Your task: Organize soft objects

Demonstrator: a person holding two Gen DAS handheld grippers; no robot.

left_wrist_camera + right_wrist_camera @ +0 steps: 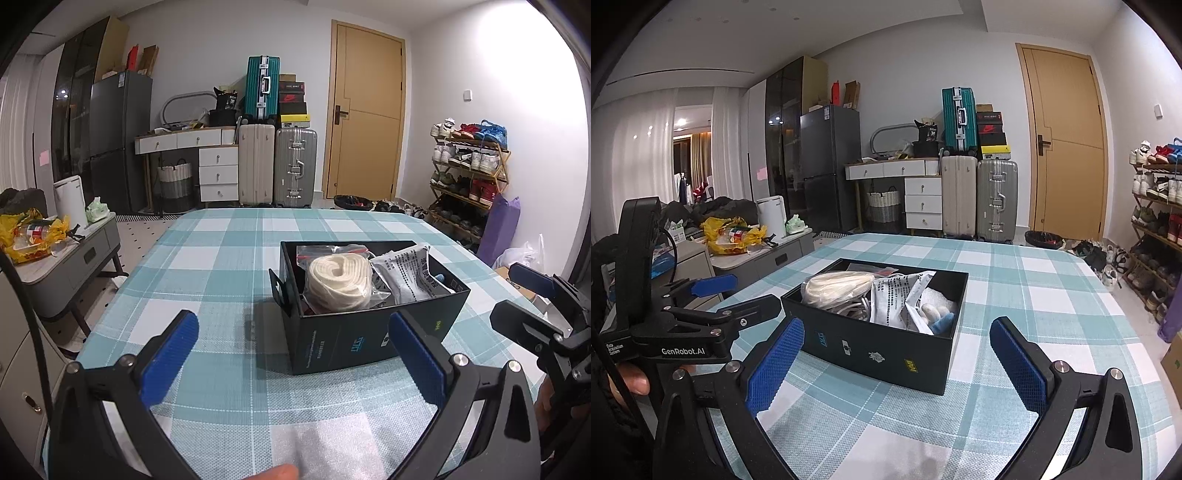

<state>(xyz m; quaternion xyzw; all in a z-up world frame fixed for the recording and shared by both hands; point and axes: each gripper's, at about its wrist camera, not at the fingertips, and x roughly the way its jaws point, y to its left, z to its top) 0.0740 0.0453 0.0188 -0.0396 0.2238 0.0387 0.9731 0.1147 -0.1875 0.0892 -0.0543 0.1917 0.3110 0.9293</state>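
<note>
Your left gripper (291, 343) and right gripper (897, 343) hang released, empty. Between them on the checked worktop (221, 258), the black cardboard box (879, 347) holds the bagged cream rope coil (340, 282); reaching carelessly could snag its slippery plastic.

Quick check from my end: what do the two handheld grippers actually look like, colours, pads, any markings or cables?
Both are matte black frames with silver screw heads. The left gripper and right gripper each carry two fingers faced with blue textured pads. In the right wrist view, the left unit's body bears white lettering, "GenRobot.AI", plus a small "Data Acquisition System" label, and a black cable trails off it.
</note>
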